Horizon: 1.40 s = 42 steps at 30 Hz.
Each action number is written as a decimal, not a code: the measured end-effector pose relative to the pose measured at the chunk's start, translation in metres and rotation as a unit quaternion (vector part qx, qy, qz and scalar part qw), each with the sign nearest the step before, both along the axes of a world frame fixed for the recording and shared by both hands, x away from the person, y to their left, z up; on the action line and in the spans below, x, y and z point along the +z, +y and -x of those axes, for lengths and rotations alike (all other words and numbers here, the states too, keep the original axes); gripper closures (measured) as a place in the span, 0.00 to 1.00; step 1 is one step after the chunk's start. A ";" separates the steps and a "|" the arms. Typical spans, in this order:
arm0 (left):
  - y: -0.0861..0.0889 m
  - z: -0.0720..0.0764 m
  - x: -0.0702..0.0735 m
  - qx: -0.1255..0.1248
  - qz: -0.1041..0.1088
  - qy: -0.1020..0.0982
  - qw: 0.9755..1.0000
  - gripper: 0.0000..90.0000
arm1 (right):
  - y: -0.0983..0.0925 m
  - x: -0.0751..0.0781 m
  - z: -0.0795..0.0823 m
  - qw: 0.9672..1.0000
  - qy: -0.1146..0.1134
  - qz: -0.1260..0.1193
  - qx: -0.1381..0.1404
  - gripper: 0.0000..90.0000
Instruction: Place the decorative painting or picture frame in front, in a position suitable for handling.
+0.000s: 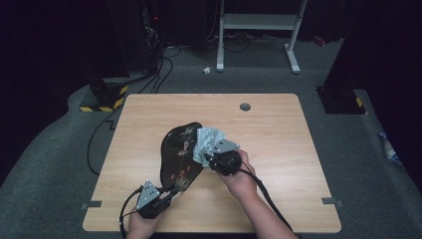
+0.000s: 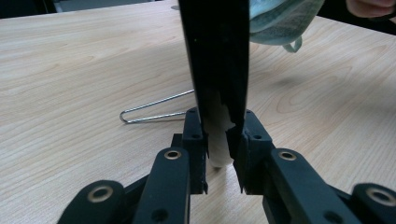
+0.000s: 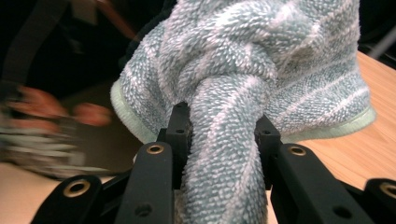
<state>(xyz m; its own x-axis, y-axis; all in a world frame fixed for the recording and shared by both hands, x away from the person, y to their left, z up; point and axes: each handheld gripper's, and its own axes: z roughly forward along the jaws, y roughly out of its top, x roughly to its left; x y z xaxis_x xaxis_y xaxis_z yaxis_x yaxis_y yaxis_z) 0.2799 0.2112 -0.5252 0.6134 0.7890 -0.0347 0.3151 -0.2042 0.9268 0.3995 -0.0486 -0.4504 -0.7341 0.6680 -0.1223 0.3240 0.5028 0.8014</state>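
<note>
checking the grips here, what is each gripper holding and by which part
The left gripper clamps the black tray by its near edge, tilting it up. The right gripper is shut on a bunched fold of the blue-green towel.

Right tool [image 3: 223,128] is clamping a twisted fold of striped blue-green towel [image 3: 252,60] between its jaws. Towel bunches above them. Blurred dark tray [image 3: 56,135] is lying left; bench [image 3: 364,154] is showing right.

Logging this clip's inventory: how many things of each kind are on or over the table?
Black decorated tray, held tilted by the left gripper: 1
Blue-green striped towel, held by the right gripper: 1
Bent metal wire on the table: 1
Total: 3
</note>
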 end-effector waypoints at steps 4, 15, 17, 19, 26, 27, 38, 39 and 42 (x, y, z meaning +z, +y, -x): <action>0.000 0.000 0.000 0.001 0.001 0.001 1.000 0.85 | -0.003 -0.003 -0.002 1.000 0.008 -0.002 -0.004 0.75; 0.000 0.000 0.000 0.003 0.002 0.001 1.000 0.85 | 0.041 0.013 0.068 0.994 -0.033 -0.022 0.105 0.75; 0.000 0.000 0.000 0.002 0.002 0.001 1.000 0.85 | 0.048 0.016 0.079 0.991 -0.042 -0.023 0.126 0.75; 0.000 0.000 0.000 0.002 0.001 0.000 1.000 0.85 | 0.052 0.018 0.085 0.989 -0.047 -0.022 0.136 0.75; 0.001 -0.001 0.000 0.002 0.003 0.002 1.000 0.85 | 0.052 0.018 0.081 0.990 -0.053 -0.014 0.133 0.75; 0.001 -0.001 0.000 0.001 0.003 0.002 1.000 0.85 | 0.049 0.017 0.075 0.991 -0.049 -0.016 0.125 0.75; 0.000 0.000 0.000 0.002 0.002 0.000 1.000 0.85 | 0.002 -0.001 0.005 1.000 -0.008 -0.007 -0.005 0.75; 0.000 0.000 0.000 0.002 0.002 0.000 1.000 0.85 | 0.000 -0.002 0.003 1.000 -0.005 -0.007 -0.008 0.75; 0.000 0.000 0.000 0.003 0.002 0.000 1.000 0.85 | 0.004 -0.002 0.009 1.000 -0.006 -0.005 0.002 0.75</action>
<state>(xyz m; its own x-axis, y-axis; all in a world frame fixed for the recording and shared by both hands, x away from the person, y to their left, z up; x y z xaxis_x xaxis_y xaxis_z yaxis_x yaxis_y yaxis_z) 0.2803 0.2116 -0.5254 0.6093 0.7921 -0.0375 0.3166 -0.1997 0.9273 0.3907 -0.0444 -0.4525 -0.7355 0.6658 -0.1254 0.3117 0.4968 0.8099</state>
